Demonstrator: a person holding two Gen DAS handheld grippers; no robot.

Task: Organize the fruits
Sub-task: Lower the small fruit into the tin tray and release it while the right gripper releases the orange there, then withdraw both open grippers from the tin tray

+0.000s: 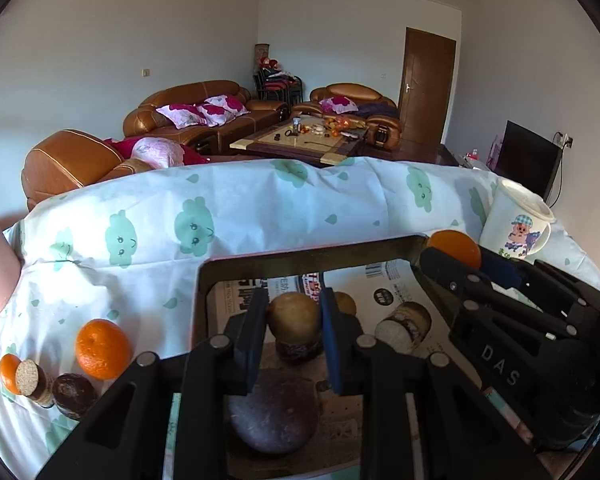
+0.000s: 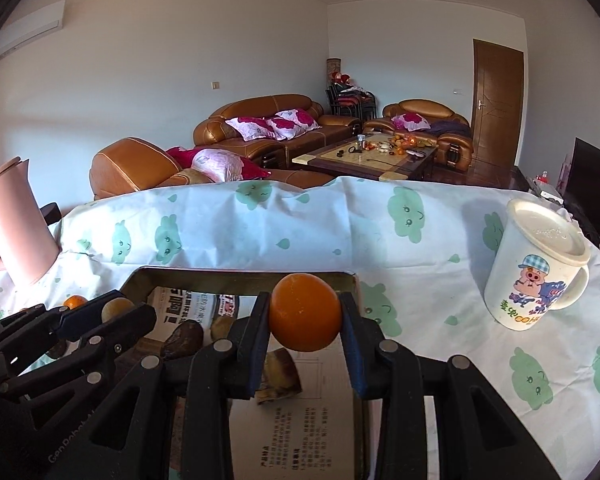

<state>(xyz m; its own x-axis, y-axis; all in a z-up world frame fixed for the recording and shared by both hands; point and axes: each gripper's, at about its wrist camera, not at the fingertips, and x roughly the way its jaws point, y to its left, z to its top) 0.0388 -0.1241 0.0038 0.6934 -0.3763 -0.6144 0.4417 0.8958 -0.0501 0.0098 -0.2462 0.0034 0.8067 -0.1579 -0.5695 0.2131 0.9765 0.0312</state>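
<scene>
Black tongs, left: left gripper (image 1: 293, 322) is clamped on a tan round fruit (image 1: 294, 315), held over the tray (image 1: 300, 257).
Black tongs, right: right gripper (image 2: 305, 312) is clamped on an orange fruit (image 2: 305, 312), also held above the tray near its far rim.
Tray: dark-rimmed, lined with printed paper, on a table under a white cloth (image 1: 228, 216) with green clouds.
Step in hand: by my reading, both fruits are being carried into the tray.
Next move: lower each fruit to a bare patch of paper, then part the jaws gently so nothing rolls.
Count on cloth, left view: two oranges (image 1: 103, 349), one dark fruit, one cork-topped jar.
Count elsewhere: one lidded cartoon mug (image 2: 536, 270), one pink jug (image 2: 16, 224).
</scene>
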